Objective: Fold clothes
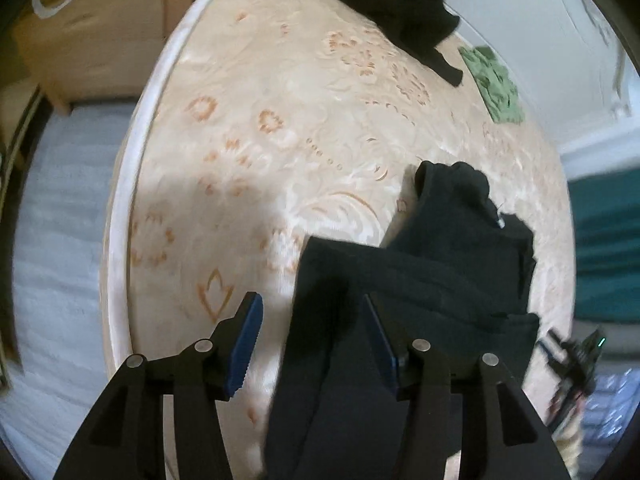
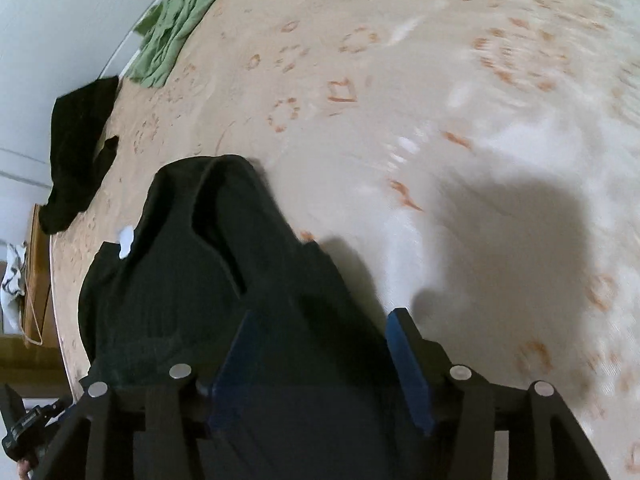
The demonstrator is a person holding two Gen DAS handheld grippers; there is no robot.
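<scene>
Both hand-held grippers, left (image 1: 312,344) and right (image 2: 320,360), stand released over the black garment (image 1: 440,264) on the bed (image 1: 260,120); its bunched upper part could fold crooked unless smoothed.

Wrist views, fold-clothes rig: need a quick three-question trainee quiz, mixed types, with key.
1. True or false: the left gripper has its jaws clamped shut on the near black garment.
2. Multiple choice: what colour is the crumpled garment near the far edge of the mattress? A red; B green; C white.
3. Short answer: how many black garments lie on the mattress?

Key: 1 false, both the left and the right gripper stand open over the cloth; 2 B; 3 two, the near one and the far black garment.
</scene>
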